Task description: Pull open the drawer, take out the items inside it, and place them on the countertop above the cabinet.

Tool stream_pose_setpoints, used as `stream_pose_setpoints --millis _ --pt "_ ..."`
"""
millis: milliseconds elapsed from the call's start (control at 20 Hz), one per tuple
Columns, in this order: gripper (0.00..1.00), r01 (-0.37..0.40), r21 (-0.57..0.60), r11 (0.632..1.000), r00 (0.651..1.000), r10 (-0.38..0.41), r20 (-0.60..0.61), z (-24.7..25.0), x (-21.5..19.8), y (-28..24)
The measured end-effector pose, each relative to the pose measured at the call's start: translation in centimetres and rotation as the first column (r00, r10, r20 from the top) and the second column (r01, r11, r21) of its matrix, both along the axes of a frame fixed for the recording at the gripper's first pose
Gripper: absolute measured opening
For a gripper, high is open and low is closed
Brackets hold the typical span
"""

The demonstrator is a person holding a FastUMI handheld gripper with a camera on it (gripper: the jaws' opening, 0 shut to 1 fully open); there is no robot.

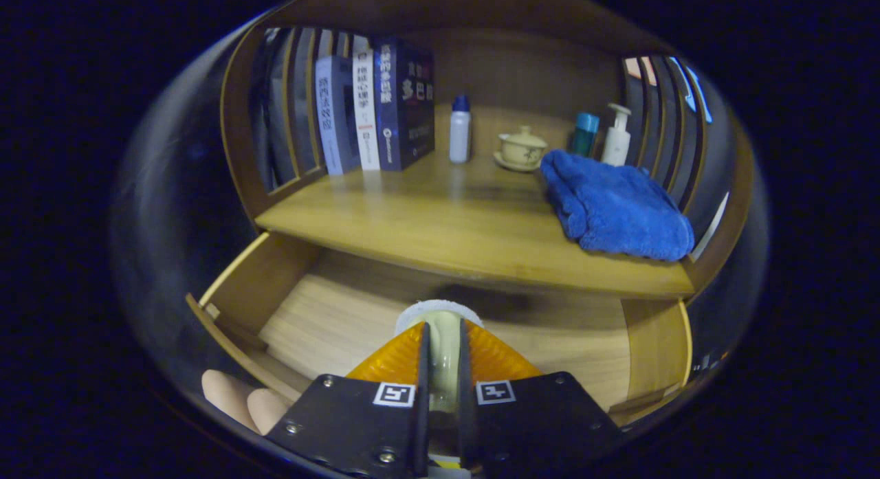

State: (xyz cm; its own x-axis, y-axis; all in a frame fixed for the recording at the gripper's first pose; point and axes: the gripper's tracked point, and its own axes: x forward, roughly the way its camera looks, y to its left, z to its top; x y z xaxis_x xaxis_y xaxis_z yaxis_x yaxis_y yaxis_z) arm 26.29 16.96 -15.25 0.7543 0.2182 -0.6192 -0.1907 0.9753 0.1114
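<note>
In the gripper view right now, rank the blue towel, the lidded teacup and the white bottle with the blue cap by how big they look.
1. Blue towel, by far the largest, though it also lies nearest.
2 and 3. Unsure: white bottle with the blue cap stands taller, lidded teacup spreads wider; they look alike overall.

The gripper is shut on a pale white-capped item.

A wooden cabinet (481, 73) with a plain back panel fills the scene, its slatted side walls (289, 115) rising left and right of a smooth, light-wood desk (440, 225). Dim, warm light leaves a soft sheen on the surface. Beyond the slats and around the cabinet the booth lies in near darkness.
</note>
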Motion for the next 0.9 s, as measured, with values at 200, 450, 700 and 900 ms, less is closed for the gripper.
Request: stream_pose_setpoints --millis 200,450,700,900 --pt "0.18 0.000 0.034 0.999 0.996 -0.003 0.088 4.0 -0.2 0.4" --pt "0.18 0.037 -0.011 0.999 0.972 -0.033 0.233 8.6 1.9 -0.5" --pt "0.18 0.079 -0.035 0.996 0.957 -0.066 0.281 9.8 5.5 -0.4" --pt "0.18 0.110 -0.075 0.991 0.957 -0.085 0.277 8.4 9.4 0.2"
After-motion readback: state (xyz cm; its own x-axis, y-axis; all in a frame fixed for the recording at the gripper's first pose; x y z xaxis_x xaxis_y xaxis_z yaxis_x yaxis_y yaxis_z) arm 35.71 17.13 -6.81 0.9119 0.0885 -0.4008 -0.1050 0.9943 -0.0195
